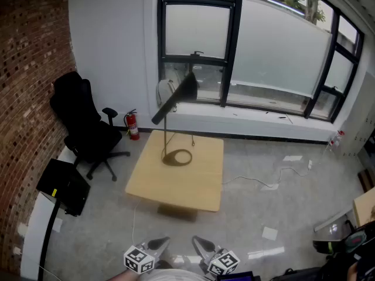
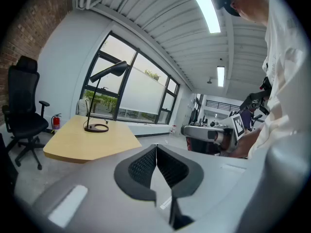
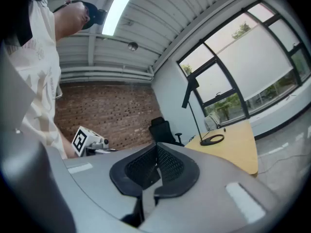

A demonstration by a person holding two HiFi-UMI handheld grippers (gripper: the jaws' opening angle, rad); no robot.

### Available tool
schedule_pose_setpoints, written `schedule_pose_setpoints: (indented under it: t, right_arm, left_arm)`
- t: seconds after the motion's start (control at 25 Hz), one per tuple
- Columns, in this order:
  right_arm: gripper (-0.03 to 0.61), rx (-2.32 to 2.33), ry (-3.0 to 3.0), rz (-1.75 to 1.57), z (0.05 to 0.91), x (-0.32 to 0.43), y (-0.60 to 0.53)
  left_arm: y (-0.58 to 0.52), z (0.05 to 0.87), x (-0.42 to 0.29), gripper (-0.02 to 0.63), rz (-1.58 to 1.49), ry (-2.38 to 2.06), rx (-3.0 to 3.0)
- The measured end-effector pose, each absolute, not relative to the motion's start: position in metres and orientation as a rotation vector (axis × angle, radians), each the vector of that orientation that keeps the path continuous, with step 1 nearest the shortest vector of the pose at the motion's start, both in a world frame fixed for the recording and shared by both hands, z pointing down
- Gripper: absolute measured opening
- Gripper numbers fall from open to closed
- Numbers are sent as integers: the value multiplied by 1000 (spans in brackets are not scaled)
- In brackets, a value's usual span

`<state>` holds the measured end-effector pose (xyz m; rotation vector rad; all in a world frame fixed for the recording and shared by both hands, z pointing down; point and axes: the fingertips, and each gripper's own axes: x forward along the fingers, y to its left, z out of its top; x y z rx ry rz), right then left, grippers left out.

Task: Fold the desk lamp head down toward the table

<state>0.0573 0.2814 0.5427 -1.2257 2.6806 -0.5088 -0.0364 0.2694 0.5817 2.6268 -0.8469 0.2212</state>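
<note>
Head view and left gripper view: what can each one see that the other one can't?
Only the head view shows the white cable and the paper scraps lying on the floor. Only the left gripper view shows the long ceiling light. Both show the desk lamp standing on the table, the black chair and the fire extinguisher.

Head view steeply down from afar; gripper views low, far; table (image 1: 190, 186) and lamp (image 1: 176, 100) in all.

Desk lamp (image 1: 176, 98) upright on the table (image 1: 187, 187)
Left gripper (image 1: 158, 243) and right gripper (image 1: 203, 245) sit low in frame (well apart from the table).
</note>
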Motion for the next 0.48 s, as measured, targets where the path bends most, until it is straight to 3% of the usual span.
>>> schedule_pose_setpoints:
  t: [0.48]
  right_arm:
    - [14, -1221, 2687, -453, 532, 56, 284]
  left_arm:
    - [261, 570, -45, 5, 198, -905, 2640]
